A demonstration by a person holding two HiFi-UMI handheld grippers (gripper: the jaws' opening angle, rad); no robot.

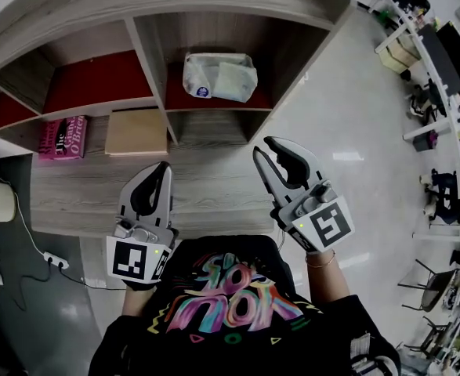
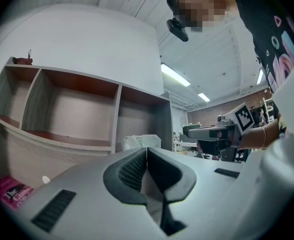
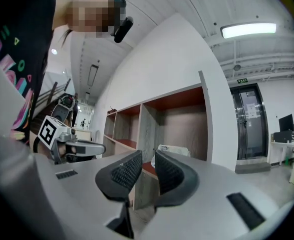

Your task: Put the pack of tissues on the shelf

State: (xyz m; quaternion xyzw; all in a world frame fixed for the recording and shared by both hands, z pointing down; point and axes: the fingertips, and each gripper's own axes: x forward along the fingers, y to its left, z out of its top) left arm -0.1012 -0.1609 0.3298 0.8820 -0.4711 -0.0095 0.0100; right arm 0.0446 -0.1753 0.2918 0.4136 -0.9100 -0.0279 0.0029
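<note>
Pack of tissues rests in the shelf compartment at our 12 o'clock. We hold the left gripper at 7 o'clock, jaws together, empty; the right gripper at 5 o'clock, jaws narrowly parted, empty.

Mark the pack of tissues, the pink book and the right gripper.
pack of tissues [image 1: 219,77]: head view, middle of its wrapper.
pink book [image 1: 63,138]: head view, centre of its cover.
right gripper [image 1: 262,146]: head view, midway between its fingertips.
</note>
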